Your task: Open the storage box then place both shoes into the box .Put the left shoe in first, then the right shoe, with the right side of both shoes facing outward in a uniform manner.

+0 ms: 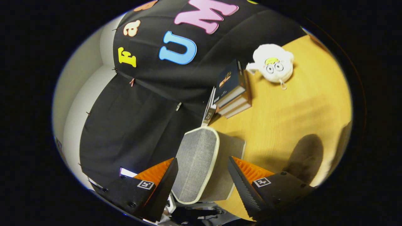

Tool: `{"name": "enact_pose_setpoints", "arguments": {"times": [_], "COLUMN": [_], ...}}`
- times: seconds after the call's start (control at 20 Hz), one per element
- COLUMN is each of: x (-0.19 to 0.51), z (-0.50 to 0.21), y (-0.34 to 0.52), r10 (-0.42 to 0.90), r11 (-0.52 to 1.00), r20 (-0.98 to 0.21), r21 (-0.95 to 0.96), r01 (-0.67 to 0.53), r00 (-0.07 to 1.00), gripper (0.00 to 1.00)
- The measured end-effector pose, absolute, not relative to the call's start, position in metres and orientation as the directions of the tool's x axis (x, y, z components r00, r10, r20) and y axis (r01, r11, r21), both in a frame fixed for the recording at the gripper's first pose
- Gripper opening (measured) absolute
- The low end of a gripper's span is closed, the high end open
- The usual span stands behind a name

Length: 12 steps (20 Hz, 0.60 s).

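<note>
One gripper is what I am steering, and through its camera I see its two fingers spread wide, with a grey fabric panel with a pale rim standing up between them. I think this panel is the lid or flap of the storage box, tipped up on its edge. The fingers are on each side of it, but I see gaps, so I do not think they are pressing on it; the tool has hold of nothing that I can be sure of. Beyond the fingers is a yellow wooden table. On it, well past the panel, sits a stack of books, and just beside the books lies a white plush toy with big eyes. By my guess the box is being opened right now. Both shoes have yet to go in, left shoe first, then the right.
</note>
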State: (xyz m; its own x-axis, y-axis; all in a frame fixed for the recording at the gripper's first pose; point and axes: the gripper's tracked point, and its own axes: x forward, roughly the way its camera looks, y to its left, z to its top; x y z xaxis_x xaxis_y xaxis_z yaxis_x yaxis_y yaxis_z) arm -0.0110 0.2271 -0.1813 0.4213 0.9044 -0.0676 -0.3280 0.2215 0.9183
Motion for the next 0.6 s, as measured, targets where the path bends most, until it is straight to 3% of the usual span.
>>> {"name": "enact_pose_setpoints", "arguments": {"times": [0.35,0.6], "x": [-0.034,-0.044], "z": [-0.218,-0.232], "y": [0.274,0.299], "r10": [0.974,0.984], "r11": [0.112,0.093], "r20": [-0.071,-0.077], "r21": [0.977,0.991], "r01": [-0.183,-0.098], "r00": [0.213,0.158], "gripper": [0.97,0.98]}}
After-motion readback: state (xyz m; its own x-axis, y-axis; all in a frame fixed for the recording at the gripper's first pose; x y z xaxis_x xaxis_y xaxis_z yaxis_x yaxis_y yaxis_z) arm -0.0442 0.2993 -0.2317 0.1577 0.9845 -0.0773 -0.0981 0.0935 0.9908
